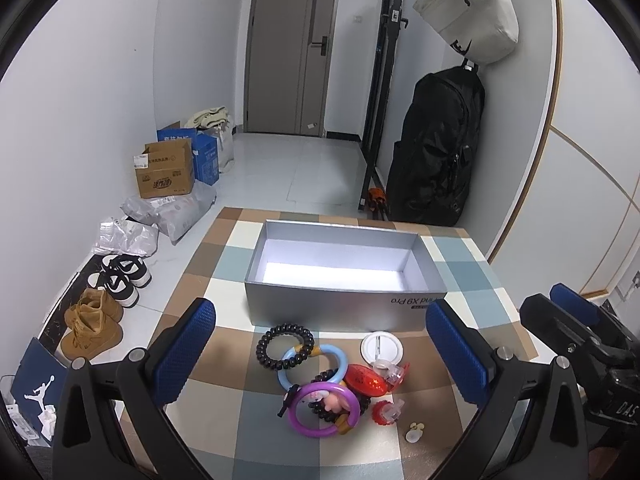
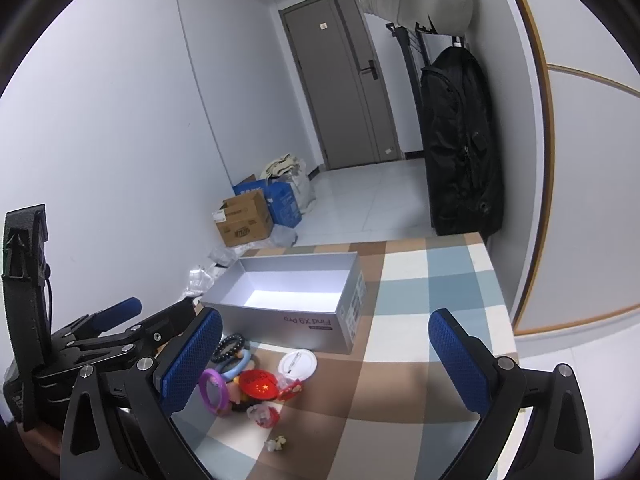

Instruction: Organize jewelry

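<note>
None of the jewelry has reached the silver box (image 1: 344, 304) yet; its pale floor shows bare in both views, so by my reading the sorting is at its very start. Going left to right across the checked tablecloth (image 1: 224, 432), the left gripper (image 1: 320, 356) hangs with its blue pads spread wide and nothing between them, the pile lying just ahead of it. First comes the black bead bracelet (image 1: 285, 347), overlapping the light blue ring (image 1: 313, 366), with the purple ring (image 1: 325, 410) lying nearer the camera. Then the red badge (image 1: 366, 378) and the white round pin (image 1: 380, 347), plus small clear-and-red pieces and a tiny pale charm (image 1: 414, 433) set a little apart. Furthest right, the right gripper (image 2: 324, 360) is likewise wide open and empty, the pile near its left pad. Everything remains to be lifted into the box, piece by piece
</note>
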Motion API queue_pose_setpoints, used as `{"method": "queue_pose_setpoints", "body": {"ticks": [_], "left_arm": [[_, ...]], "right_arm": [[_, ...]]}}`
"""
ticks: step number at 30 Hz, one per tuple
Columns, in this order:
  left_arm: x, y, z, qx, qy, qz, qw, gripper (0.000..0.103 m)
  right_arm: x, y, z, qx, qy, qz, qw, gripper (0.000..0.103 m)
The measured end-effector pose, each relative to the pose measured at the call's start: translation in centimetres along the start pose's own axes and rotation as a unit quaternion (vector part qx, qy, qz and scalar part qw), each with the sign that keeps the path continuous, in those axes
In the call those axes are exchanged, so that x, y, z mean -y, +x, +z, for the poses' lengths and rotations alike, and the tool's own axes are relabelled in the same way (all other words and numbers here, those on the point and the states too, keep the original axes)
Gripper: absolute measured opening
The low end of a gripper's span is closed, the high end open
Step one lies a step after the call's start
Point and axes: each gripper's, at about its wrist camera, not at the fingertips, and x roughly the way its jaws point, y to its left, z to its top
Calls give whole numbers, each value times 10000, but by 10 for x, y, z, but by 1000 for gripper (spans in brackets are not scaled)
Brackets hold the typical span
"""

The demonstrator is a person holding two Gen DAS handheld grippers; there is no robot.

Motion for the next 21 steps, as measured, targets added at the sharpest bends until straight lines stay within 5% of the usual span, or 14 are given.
{"method": "queue_pose_setpoints", "body": {"ticks": [8, 21], "left_arm": [[-12, 10, -10, -523, -10, -363, 9980, 102], [-14, 31, -34, -1603, 189, -983, 9820, 95]], "right_arm": [[-2, 12, -3, -340, -63, 33, 9994, 103], [14, 36, -3, -921, 387, 162, 9949, 103]]}}
